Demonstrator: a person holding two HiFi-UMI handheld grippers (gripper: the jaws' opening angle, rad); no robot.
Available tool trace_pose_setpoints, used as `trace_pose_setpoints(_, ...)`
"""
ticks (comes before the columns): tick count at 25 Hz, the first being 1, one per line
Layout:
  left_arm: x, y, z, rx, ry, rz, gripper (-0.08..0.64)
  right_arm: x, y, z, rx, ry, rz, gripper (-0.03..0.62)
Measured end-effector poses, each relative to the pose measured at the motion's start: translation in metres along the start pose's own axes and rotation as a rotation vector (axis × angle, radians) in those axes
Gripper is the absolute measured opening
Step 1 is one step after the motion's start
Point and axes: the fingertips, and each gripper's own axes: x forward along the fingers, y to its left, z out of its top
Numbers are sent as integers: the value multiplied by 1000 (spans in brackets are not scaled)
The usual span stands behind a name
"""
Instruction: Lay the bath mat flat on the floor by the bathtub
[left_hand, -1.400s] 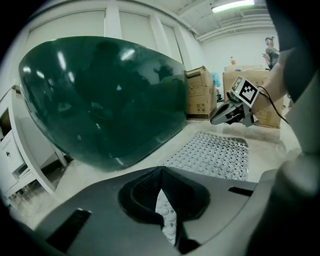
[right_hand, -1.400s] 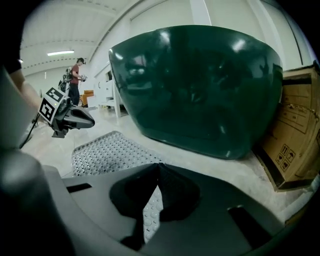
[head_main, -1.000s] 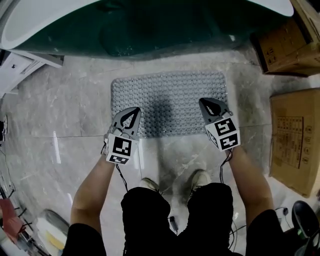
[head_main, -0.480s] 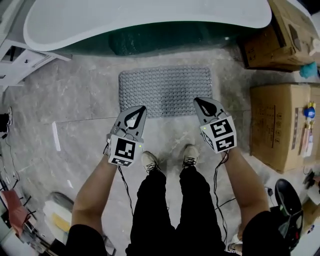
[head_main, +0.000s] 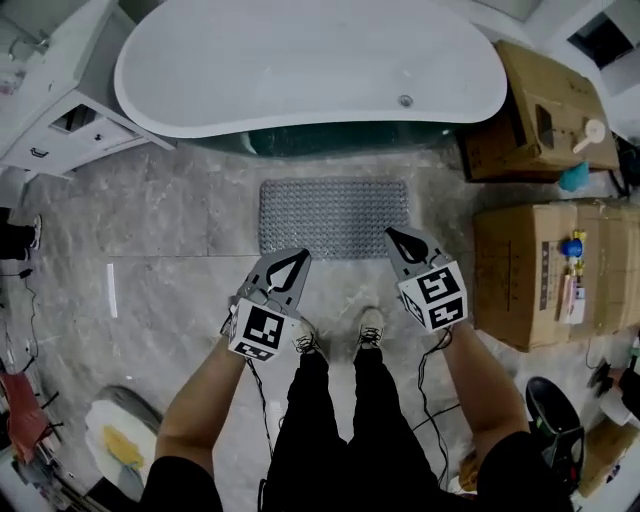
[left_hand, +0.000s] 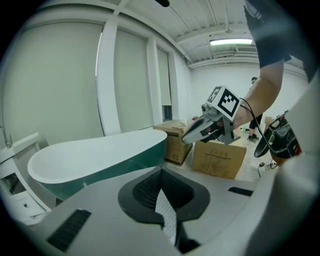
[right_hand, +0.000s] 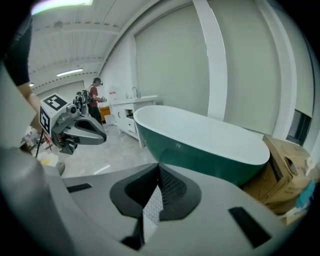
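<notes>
The grey studded bath mat (head_main: 334, 216) lies flat on the marble floor, right in front of the white and green bathtub (head_main: 300, 70). Both grippers hang high above the floor, on the near side of the mat and apart from it. My left gripper (head_main: 296, 259) is shut with nothing between its jaws. My right gripper (head_main: 394, 236) is also shut and empty. In the left gripper view the bathtub (left_hand: 95, 160) stretches ahead, with the right gripper (left_hand: 187, 138) above it. The right gripper view shows the bathtub (right_hand: 200, 142) and the left gripper (right_hand: 101, 137).
Cardboard boxes (head_main: 545, 270) stand to the right of the mat and at the tub's right end (head_main: 540, 110). A white cabinet (head_main: 60, 110) stands at the tub's left end. The person's shoes (head_main: 370, 326) are just short of the mat. Another person (right_hand: 94, 97) stands far off.
Both grippers have risen well above the floor and off the mat's near edge as the person stood up. The mat stays flat where it lay.
</notes>
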Motion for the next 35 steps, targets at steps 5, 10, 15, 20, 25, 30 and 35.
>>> trace_pose_setpoints(5, -66, -6, 73, -136, -80, 15, 15, -55, 33, 67, -4, -59, 20, 17)
trace_pose_setpoints(10, -126, -19, 122, -144, -127, 30, 15, -101, 69, 118, -3, -113, 23, 17)
trace_pose_setpoints(15, -165, -28, 160, -152, -162, 36, 15, -142, 92, 159, -13, -155, 23, 17)
trace_pose_setpoints(20, -194, -33, 188, -182, -208, 43, 15, -175, 115, 182, -13, -192, 17, 17)
trace_pose_setpoints(25, -221, -31, 196, -207, -202, 30, 15, -195, 142, 198, 0, -220, -1, 17)
trace_pose_setpoints(30, -238, -27, 193, -231, -220, 55, 15, -210, 154, 198, 22, -228, -36, 17)
trace_pose_setpoints(35, -246, -23, 185, -253, -213, 79, 15, -227, 155, 195, 41, -257, -82, 17)
